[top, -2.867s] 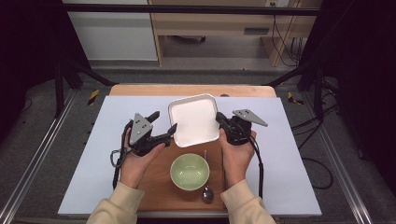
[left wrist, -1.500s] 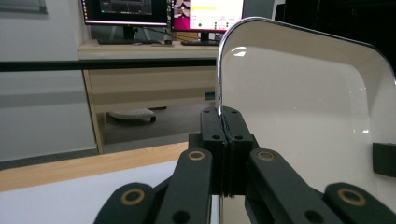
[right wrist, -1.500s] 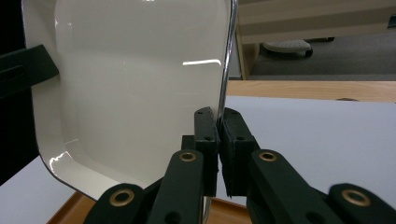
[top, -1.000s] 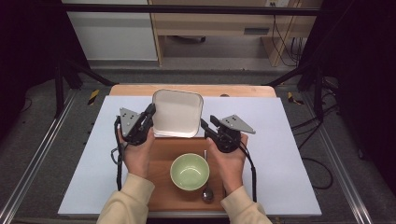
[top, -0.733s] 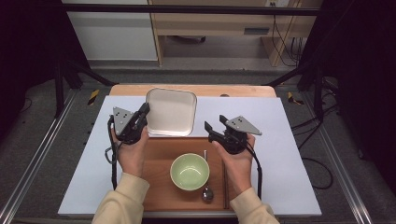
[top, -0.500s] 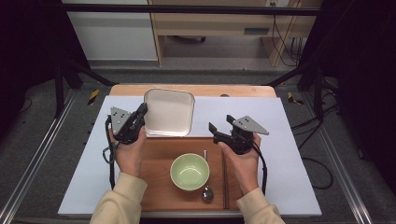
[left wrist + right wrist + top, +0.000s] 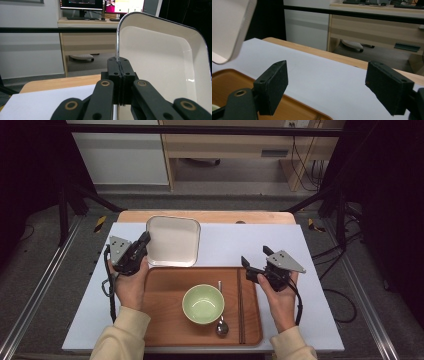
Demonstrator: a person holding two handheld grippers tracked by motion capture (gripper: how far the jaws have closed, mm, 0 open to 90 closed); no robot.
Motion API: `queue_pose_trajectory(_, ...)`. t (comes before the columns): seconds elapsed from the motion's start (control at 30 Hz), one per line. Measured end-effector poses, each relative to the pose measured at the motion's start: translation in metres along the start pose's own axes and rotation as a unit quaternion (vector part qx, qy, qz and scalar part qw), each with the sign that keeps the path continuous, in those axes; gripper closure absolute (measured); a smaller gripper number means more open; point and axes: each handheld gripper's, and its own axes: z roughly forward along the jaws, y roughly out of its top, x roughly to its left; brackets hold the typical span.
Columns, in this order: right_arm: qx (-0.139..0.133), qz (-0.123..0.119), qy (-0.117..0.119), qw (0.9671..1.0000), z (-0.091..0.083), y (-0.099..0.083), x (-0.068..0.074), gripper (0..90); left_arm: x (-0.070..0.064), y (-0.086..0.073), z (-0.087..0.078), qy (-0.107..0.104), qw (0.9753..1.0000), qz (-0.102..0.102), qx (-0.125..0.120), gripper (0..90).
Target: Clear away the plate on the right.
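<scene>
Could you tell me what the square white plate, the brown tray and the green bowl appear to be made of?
The square plate in the left gripper looks like glazed ceramic or melamine: smooth off-white surface, glossy highlights along its thin rim. The tray appears to be wood or wood-look laminate: warm reddish-brown with a satin sheen. The bowl seems to be glazed ceramic or plastic: even pale green, soft shine.
</scene>
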Motion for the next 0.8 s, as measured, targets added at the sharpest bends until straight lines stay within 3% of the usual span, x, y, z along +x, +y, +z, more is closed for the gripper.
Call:
queue_pose_trajectory(0.13,-0.003,-0.007,0.003,1.0000,-0.016,-0.010,-0.016,18.0,0.008,-0.001,-0.007,0.004,1.0000,-0.001,0.002,89.3)
queue_pose_trajectory(0.3,-0.043,-0.026,-0.034,0.9982,-0.041,-0.026,-0.037,16.8,0.020,-0.004,-0.014,0.006,0.9999,-0.002,0.010,89.3)
queue_pose_trajectory(0.47,-0.042,-0.037,-0.056,0.9969,-0.053,-0.037,-0.049,15.1,0.030,-0.007,-0.019,0.010,0.9997,-0.008,0.019,89.3)
queue_pose_trajectory(0.63,-0.027,-0.032,-0.068,0.9968,-0.058,-0.046,-0.055,14.3,0.036,-0.011,-0.027,0.008,0.9995,-0.008,0.029,89.2)
queue_pose_trajectory(0.8,-0.030,-0.026,-0.081,0.9960,-0.064,-0.049,-0.060,14.2,0.040,-0.019,-0.037,0.005,0.9992,-0.007,0.039,89.2)
